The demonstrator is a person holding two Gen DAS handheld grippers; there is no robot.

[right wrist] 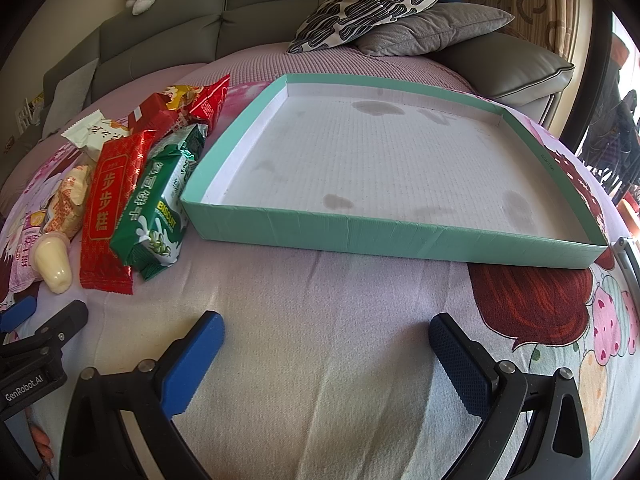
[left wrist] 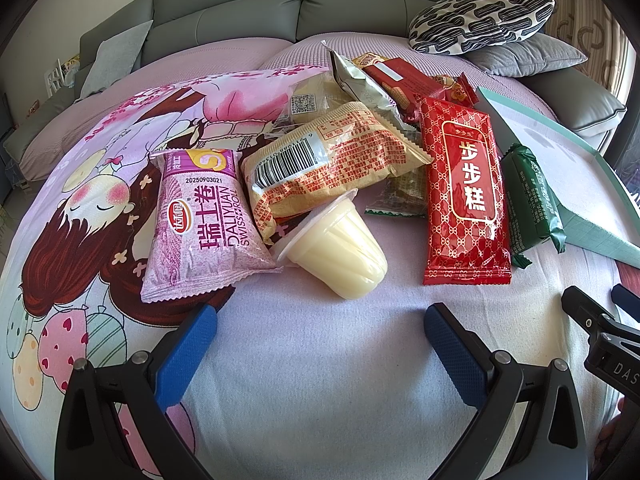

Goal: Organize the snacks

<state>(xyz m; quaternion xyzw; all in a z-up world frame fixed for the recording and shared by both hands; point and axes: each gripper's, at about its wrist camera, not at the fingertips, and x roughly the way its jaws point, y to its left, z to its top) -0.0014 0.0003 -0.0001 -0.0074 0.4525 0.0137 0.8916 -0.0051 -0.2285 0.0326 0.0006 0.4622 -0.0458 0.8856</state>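
On the cartoon-print sheet that covers the sofa, my biggest worry is the teal tray, empty and stained, sitting at about 12 o'clock from my right gripper. It looks like light card, so I judge a snack pushed against its near wall could slide it away instead of dropping in.

The snack pile lies at 12 o'clock from my left gripper, just left of the tray. Both pairs of jaws stand wide apart with nothing between them.

Going down in size:
- The red packet reads 步步糕. It lies flat, so the pads may skid on the glossy film.
- The purple packet reads DALIYUAN SWISS ROLL, with 瑞士卷 and 20250903021. It is puffed, and I think a hard squeeze could crush the cake.
- The orange-print packet shows a barcode; its small text is unreadable to me. It rests on the neighbours, so lifting one may tumble the rest.
- The green packet reads BISCUIT and sits just beside the tray's corner.
- The pale jelly cup lies on its side at 12 o'clock, nearest to me. It is smooth and tapered, so it could roll or squirt out.

The left gripper body seen from the right wrist reads GenRobot.AI.
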